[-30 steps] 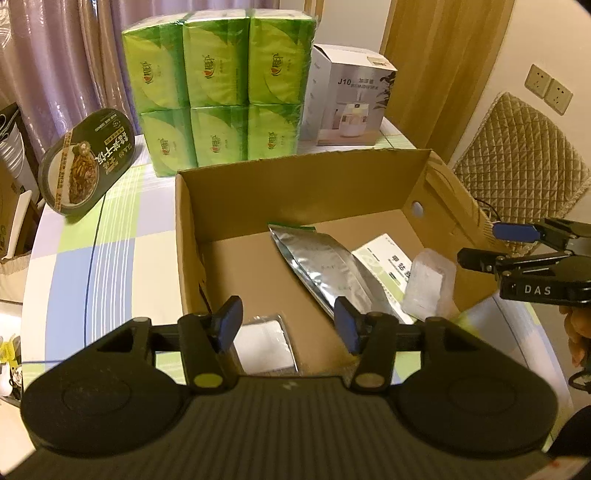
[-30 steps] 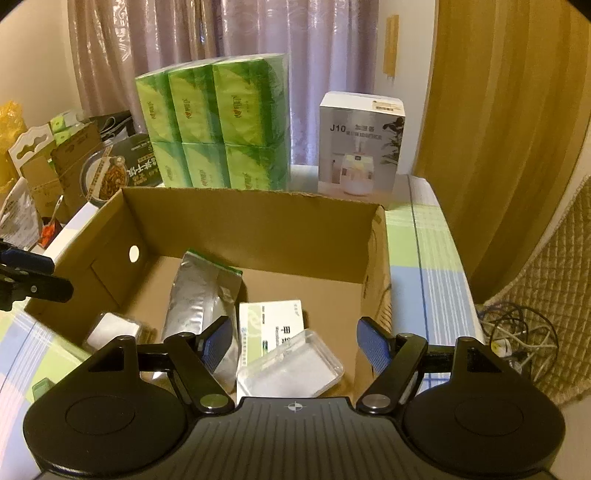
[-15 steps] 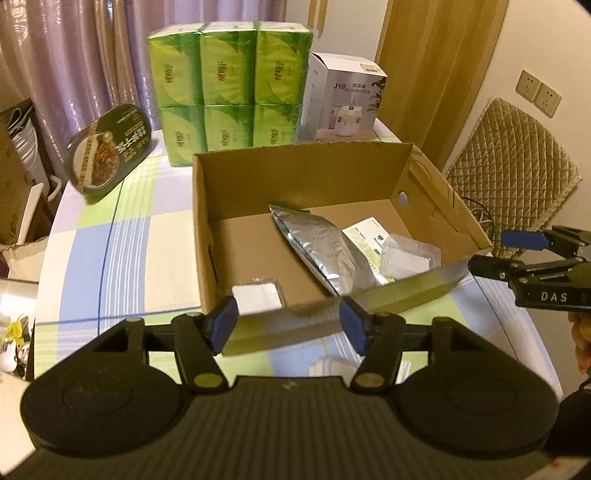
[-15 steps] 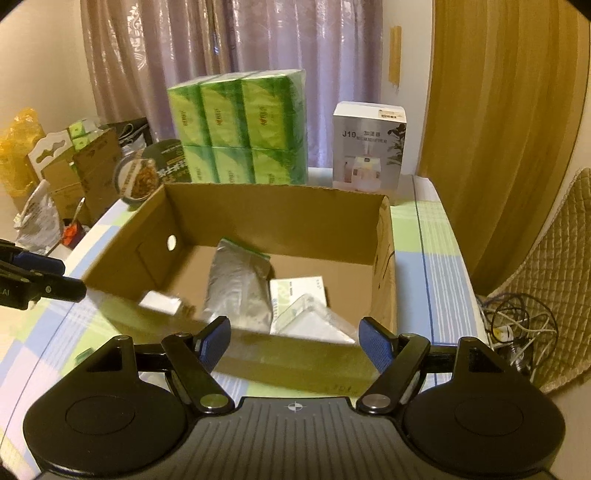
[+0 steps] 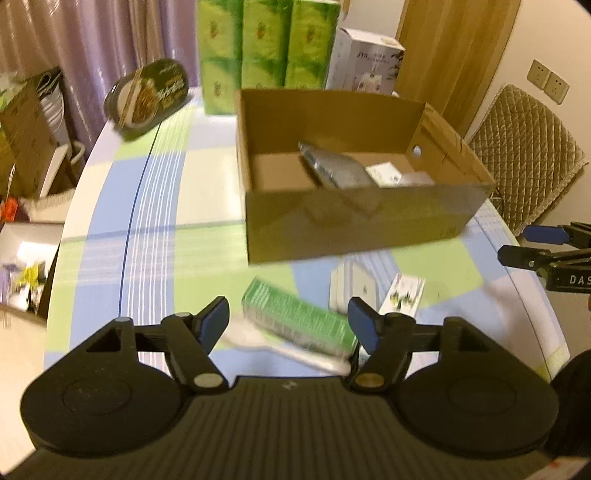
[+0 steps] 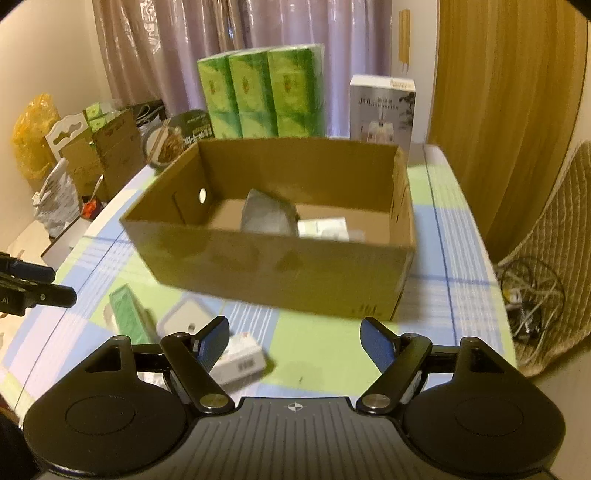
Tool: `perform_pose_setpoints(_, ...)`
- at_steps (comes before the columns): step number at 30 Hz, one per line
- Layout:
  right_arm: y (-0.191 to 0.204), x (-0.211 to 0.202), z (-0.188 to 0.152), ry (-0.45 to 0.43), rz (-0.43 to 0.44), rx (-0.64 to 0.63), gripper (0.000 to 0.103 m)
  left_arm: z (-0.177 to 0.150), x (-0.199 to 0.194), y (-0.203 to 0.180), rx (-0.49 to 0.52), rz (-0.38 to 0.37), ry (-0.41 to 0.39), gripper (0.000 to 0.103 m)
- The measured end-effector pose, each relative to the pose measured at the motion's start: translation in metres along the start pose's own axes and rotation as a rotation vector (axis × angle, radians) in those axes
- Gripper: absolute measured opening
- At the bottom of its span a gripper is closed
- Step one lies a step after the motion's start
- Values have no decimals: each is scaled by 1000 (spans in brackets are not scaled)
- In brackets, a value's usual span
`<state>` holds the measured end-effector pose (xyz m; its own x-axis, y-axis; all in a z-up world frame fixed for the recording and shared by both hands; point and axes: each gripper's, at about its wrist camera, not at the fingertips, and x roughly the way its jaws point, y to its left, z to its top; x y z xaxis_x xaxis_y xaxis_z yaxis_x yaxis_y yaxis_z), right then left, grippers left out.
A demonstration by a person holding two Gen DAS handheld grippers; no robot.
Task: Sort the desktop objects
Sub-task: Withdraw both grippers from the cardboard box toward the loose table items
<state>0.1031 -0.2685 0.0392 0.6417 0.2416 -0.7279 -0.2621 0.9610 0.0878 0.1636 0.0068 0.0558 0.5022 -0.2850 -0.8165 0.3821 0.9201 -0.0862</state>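
While its jaws were opening over a green packet (image 5: 295,319) near the table's (image 5: 155,221) front edge, the left gripper (image 5: 288,323) held nothing; the right gripper (image 6: 295,338) hung spread and empty before the half-filled cardboard box (image 6: 280,273).

**Cardboard, foil and film**

I see a matt brown corrugated cardboard box (image 6: 280,273) holding a shiny crinkled silver foil pouch (image 5: 338,171). Glossy film wraps the green tissue packs (image 6: 262,96). The checked tablecloth (image 5: 155,206) looks smooth.

I see mauve curtains (image 6: 229,33) at twelve o'clock, a wooden door (image 6: 506,110) at two, a quilted chair (image 5: 524,147) beside the checked tabletop (image 5: 155,206); warm, dim light.
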Motion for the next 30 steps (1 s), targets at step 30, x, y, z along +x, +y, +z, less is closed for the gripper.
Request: perform_pose_setpoints(30, 23, 17, -53, 109, 58, 31, 82, -62, 24, 10, -34, 12, 100, 80)
